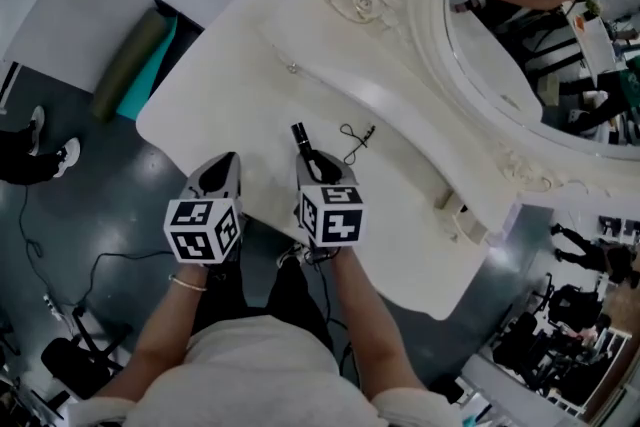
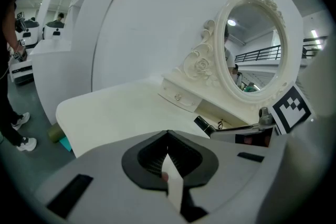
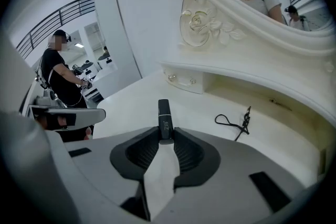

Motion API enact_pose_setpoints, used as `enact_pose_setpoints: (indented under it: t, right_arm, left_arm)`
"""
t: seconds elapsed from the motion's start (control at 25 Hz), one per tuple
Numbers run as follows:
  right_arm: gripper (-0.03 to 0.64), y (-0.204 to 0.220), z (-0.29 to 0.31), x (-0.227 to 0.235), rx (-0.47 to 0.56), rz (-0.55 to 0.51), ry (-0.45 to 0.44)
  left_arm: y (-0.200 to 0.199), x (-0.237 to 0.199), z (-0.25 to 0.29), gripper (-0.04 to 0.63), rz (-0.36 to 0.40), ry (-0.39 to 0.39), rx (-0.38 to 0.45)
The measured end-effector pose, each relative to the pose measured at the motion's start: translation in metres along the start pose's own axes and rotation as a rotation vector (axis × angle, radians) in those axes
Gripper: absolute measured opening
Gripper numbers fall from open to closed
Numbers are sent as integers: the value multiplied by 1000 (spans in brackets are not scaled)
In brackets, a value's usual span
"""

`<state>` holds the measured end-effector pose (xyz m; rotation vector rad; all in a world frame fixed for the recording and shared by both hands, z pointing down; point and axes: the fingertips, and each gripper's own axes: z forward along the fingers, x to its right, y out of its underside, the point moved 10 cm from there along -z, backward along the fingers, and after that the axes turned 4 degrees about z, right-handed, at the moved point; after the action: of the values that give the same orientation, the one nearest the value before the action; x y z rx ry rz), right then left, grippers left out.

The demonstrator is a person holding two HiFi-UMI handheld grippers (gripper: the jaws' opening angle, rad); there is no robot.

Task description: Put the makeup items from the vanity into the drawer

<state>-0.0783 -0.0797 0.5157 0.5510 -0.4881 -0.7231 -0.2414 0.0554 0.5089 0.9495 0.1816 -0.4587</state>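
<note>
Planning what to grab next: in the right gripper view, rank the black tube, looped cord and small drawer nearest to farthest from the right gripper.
1. black tube: in the right gripper's jaws.
2. looped cord: on the tabletop, right.
3. small drawer: at the back.

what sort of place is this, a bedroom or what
Likely a lab or studio hall, not a bedroom: the white vanity and ornate mirror stand on a grey floor with loose cables, and another person works at equipment nearby.

Smooth plastic tube (image 3: 164,118), matt vanity (image 1: 230,65)
</note>
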Motion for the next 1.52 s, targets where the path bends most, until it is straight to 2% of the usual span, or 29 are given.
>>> enact_pose_setpoints:
  t: [0.48, 1.2, 1.52]
  right_arm:
    - [97, 19, -68, 25, 106, 140, 116]
    - [97, 82, -193, 100, 265, 357, 312]
    - [97, 113, -227, 133, 284, 435, 373]
  left_arm:
    - [-19, 56, 3, 3, 138, 159, 1]
    - [-21, 202, 15, 3, 348, 417, 7]
    - [-7, 258, 29, 3, 393, 489, -30]
